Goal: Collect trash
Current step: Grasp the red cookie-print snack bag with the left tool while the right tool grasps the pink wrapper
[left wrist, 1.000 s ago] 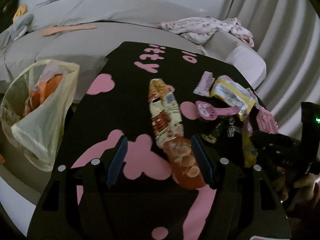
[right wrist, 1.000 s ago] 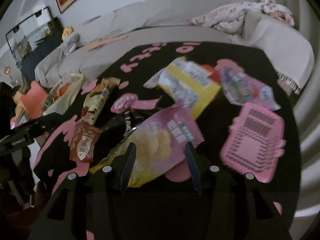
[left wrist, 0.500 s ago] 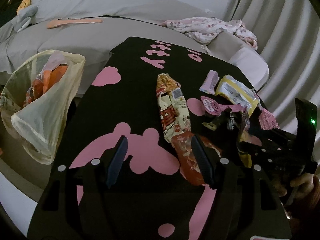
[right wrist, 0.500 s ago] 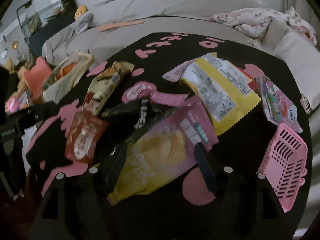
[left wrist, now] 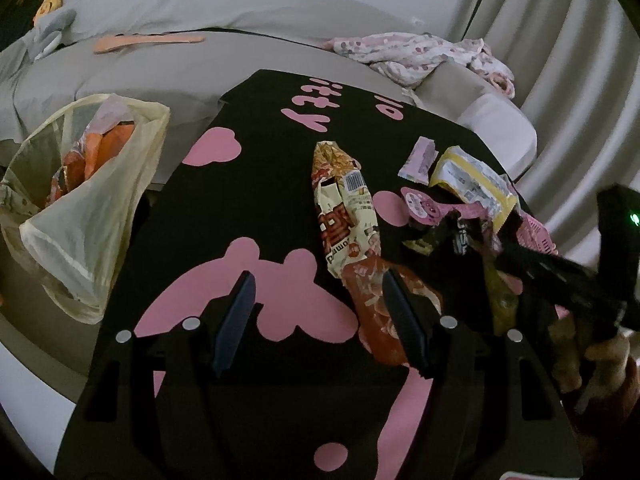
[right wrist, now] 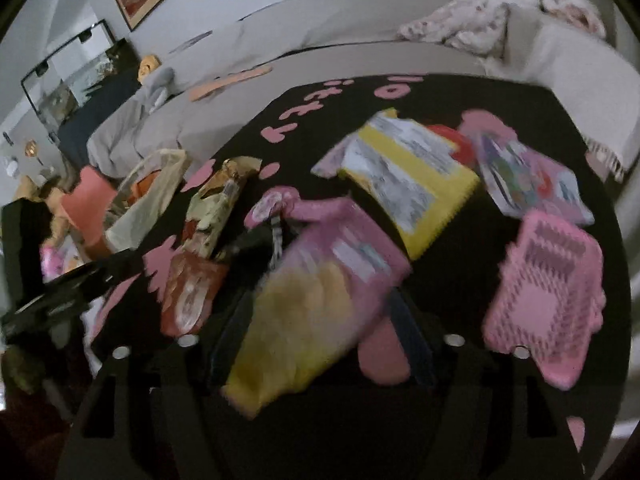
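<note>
The pink and yellow chip bag (right wrist: 320,296) is a crumpled foil packet, pink at its far end and yellow near the camera, blurred in the right wrist view. It lies between the fingers of the right hand-held gripper (right wrist: 320,344), whose jaws have just been closing; the bag fills the gap and they look clamped on it, though blur hides the contact. Just left of that gripper lies an orange-red snack wrapper (right wrist: 192,296), and beyond it a cream noodle packet (right wrist: 212,216). Ahead sits a yellow packet (right wrist: 412,180), with a colourful flat packet (right wrist: 532,184) to its right. A pink basket (right wrist: 548,300) lies empty on its side just right of the gripper. All rest on a black worktop (left wrist: 260,184) with pink shapes.

The left hand-held gripper (left wrist: 316,312) hovers with fingers apart and nothing between them; its right finger overlaps the orange-red wrapper in view. To its left, off the worktop edge, a translucent yellowish plastic bag (left wrist: 92,208) stands open, holding orange wrappers.

Compared with half a second earlier, the chip bag sits higher and more upright between the right fingers, and the pink basket appears closer to that gripper.
</note>
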`<move>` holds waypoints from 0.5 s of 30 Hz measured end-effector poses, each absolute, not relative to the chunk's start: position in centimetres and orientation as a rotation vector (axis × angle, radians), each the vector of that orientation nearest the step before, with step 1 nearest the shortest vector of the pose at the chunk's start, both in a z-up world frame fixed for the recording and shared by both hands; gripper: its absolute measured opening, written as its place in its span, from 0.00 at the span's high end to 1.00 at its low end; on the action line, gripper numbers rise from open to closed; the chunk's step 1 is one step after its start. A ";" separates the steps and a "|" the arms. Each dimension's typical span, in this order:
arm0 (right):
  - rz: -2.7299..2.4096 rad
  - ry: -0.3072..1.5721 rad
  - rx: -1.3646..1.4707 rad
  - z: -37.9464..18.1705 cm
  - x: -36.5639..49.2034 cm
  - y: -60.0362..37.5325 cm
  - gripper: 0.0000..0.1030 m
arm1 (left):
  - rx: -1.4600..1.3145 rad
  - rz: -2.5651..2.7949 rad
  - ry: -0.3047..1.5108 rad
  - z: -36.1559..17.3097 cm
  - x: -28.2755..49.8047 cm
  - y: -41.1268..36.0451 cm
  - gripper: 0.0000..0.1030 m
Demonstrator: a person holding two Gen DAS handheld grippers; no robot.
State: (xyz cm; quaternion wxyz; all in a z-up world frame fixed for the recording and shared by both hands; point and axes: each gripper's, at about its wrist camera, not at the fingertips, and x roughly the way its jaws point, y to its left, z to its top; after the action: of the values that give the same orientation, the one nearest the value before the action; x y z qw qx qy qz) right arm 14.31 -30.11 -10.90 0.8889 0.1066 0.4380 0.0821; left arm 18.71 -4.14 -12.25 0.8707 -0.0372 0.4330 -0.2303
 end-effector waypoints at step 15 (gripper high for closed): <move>0.150 0.860 0.182 -9.8 11.4 -31.9 0.82 | -0.029 -0.593 0.975 -13.2 18.2 -8.1 0.39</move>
State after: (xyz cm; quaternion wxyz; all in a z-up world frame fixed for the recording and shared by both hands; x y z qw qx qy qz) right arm 11.41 -31.87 -9.76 0.9021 0.0879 0.4161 0.0727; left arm 18.25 -8.06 -13.17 0.8415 -0.0136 0.4614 -0.2807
